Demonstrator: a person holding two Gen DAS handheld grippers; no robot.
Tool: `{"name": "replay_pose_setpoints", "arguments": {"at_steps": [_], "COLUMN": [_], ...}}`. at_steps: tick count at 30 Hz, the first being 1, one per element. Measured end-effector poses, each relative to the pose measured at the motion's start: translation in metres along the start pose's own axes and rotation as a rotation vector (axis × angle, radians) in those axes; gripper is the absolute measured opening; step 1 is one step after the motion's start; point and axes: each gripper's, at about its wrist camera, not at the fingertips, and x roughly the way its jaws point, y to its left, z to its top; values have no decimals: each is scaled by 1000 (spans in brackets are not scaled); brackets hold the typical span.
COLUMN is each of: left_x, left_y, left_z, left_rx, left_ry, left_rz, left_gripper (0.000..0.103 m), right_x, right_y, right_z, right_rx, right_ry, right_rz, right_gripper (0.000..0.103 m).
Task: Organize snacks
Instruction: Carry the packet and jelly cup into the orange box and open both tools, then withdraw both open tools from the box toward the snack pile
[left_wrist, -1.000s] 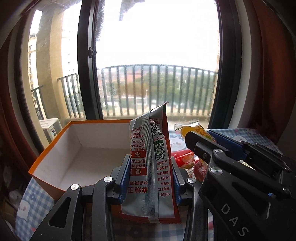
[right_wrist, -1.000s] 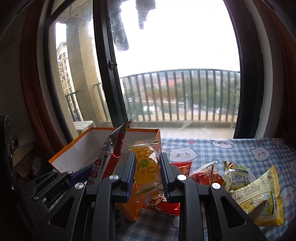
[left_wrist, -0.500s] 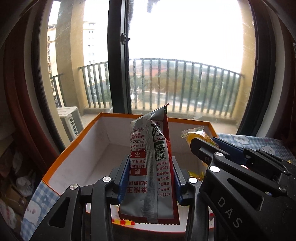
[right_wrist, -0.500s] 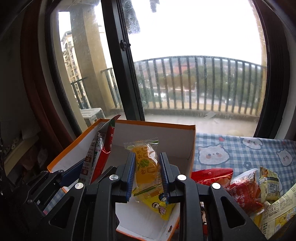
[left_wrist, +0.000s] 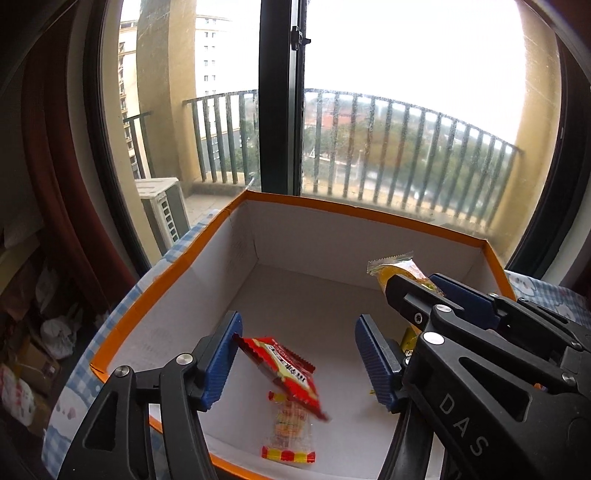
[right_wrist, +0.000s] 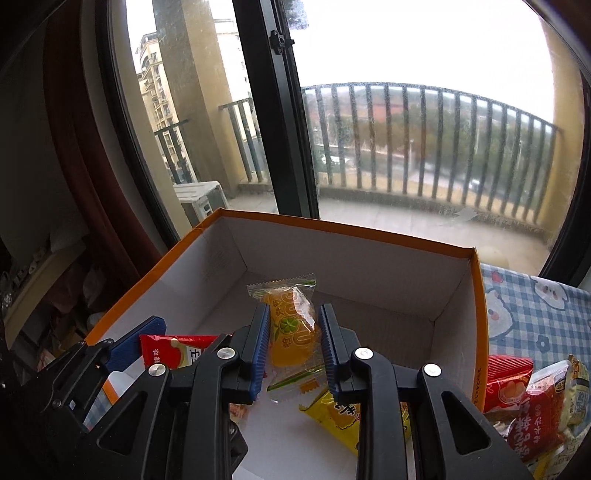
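An open orange-rimmed white box (left_wrist: 354, 212) (right_wrist: 343, 230) stands by the window. My left gripper (left_wrist: 295, 360) is open above the box. A red snack packet (left_wrist: 284, 373) (right_wrist: 173, 354) is loose between its jaws, tilted and blurred, over a clear packet (left_wrist: 290, 430) on the box floor. My right gripper (right_wrist: 293, 356) is over the box with its blue pads (right_wrist: 260, 347) against a clear packet holding a yellow snack (right_wrist: 291, 332) (left_wrist: 399, 271). A yellow packet (right_wrist: 340, 413) lies in the box below it.
Several red and yellow snack packets (right_wrist: 532, 402) lie on the blue checked tablecloth (right_wrist: 535, 314) to the right of the box. The window frame (left_wrist: 279, 96) is just behind the box. Clutter sits on the floor to the left (left_wrist: 33, 354).
Both grippers moved forward over the box. My left gripper opened and let go of the red packet, which now drops into the box. The right gripper still holds the yellow snack.
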Motion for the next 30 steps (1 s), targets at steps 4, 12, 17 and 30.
{"name": "replay_pose_setpoints", "arguments": {"at_steps": [4,12,17,30], "left_x": [0,-6,-19,-48], "left_y": [-1,-4,-11,-30], "left_z": [5,3,-4,-15], "left_rx": [-6,10,8,37], "left_ry": [5,11,-20,-42], "left_rz": [-12,-11,-5,-76], "left_gripper": [85,98,101,101], "right_x": [-1,-6,-20,-63], "right_y": [-1,-5,-9,-27], "right_z": [2,-1,-5,-23], "right_rx": [-9,-28,-28,-8], "right_ry": [14,26,24,-17], "right_rz": [13,27,13,-53], "right_gripper": [55,80,82,83]}}
